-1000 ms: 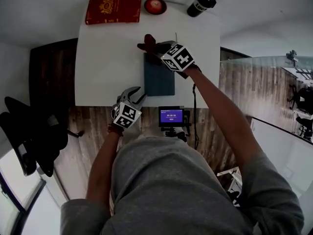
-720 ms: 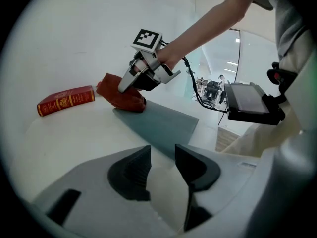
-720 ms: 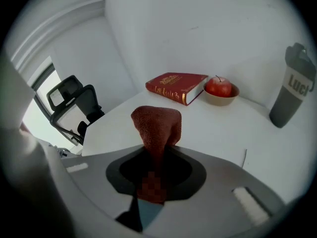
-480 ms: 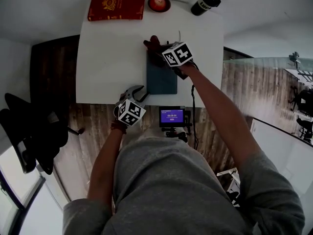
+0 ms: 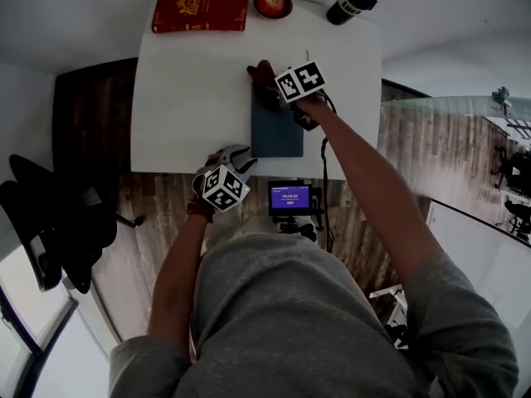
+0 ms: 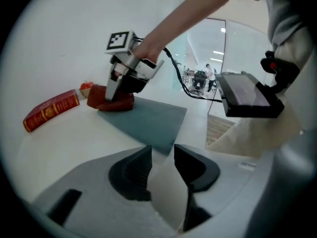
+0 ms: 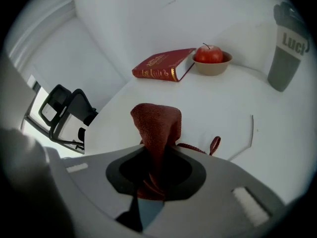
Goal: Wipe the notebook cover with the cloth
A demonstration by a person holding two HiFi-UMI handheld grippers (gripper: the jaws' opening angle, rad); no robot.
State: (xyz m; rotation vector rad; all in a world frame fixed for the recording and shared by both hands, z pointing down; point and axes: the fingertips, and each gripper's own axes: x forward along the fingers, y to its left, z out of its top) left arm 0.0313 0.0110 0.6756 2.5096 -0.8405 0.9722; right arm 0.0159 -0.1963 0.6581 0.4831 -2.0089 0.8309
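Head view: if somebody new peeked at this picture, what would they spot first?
Probably the red cloth pinched in the right claw, resting on the far end of the dark teal notebook in the middle of the white table. Next, the row along the table's far edge: a red book, an apple in a bowl, and a black cup.

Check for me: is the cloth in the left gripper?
No, the cloth is clamped in the right gripper; the left gripper is empty.

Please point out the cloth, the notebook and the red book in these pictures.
cloth [image 7: 156,125]: right gripper view, on its bunched upper fold.
notebook [image 5: 276,135]: head view, on the bare cover.
red book [image 5: 201,7]: head view, middle of cover.
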